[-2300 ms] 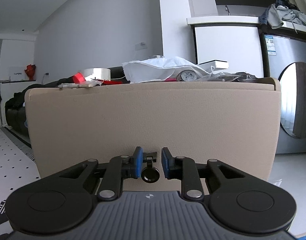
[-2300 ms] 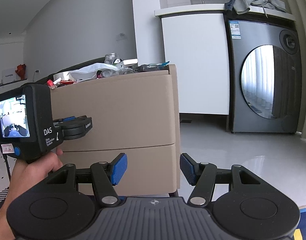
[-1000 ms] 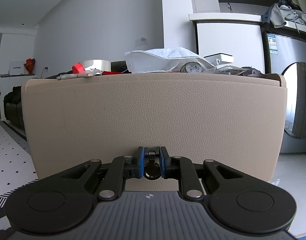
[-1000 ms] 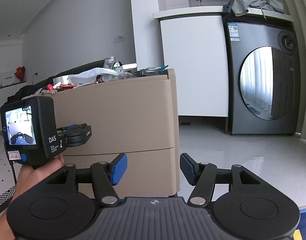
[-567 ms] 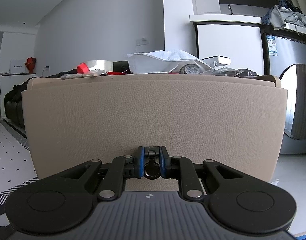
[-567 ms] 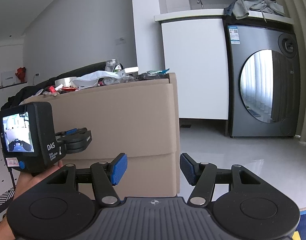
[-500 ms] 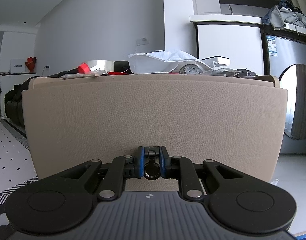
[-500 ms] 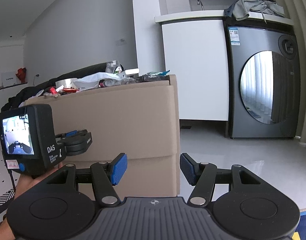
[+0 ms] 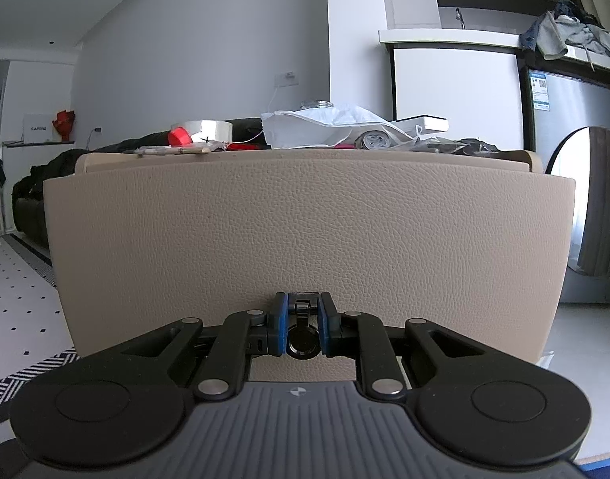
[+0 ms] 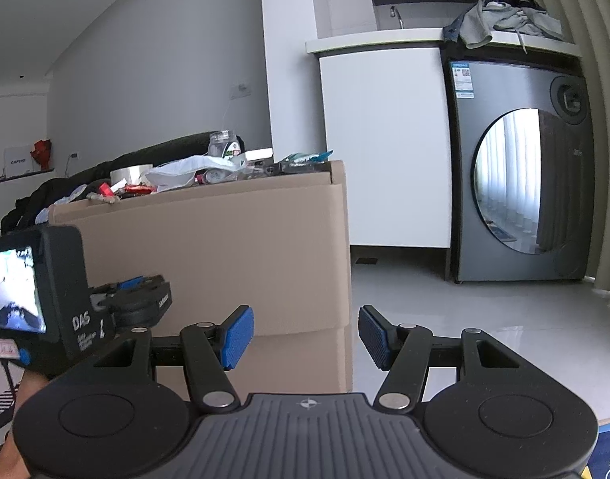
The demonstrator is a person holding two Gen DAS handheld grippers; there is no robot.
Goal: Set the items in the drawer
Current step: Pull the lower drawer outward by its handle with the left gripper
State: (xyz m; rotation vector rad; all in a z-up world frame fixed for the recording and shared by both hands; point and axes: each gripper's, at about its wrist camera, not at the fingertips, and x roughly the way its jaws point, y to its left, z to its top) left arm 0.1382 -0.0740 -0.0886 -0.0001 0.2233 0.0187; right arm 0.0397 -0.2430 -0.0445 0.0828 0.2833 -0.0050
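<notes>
Drawer (image 9: 305, 239), tan, leather-grained front, standing proud of its cabinet (image 10: 265, 359); my left claw (image 9: 301, 329) clamped tight on its black ring pull (image 9: 301, 344). Items heaped on the cabinet top: tape roll (image 9: 209, 129), white bag (image 9: 324, 127), jar (image 10: 221, 145). My right claw (image 10: 306, 337) spread wide, holding nothing, beside the cabinet's corner.

One drawer (image 9: 305, 231) fills the frame's middle in the left wrist view, with one ring pull (image 9: 302, 341) at its lower edge. Along the top sit one tape roll (image 9: 209, 129), one red cap (image 9: 179, 135), one white bag (image 9: 324, 127) and one jar (image 10: 221, 143). One washer (image 10: 516, 175) stands at right, and two tongs show: left tongs (image 9: 302, 325), right tongs (image 10: 306, 335).
</notes>
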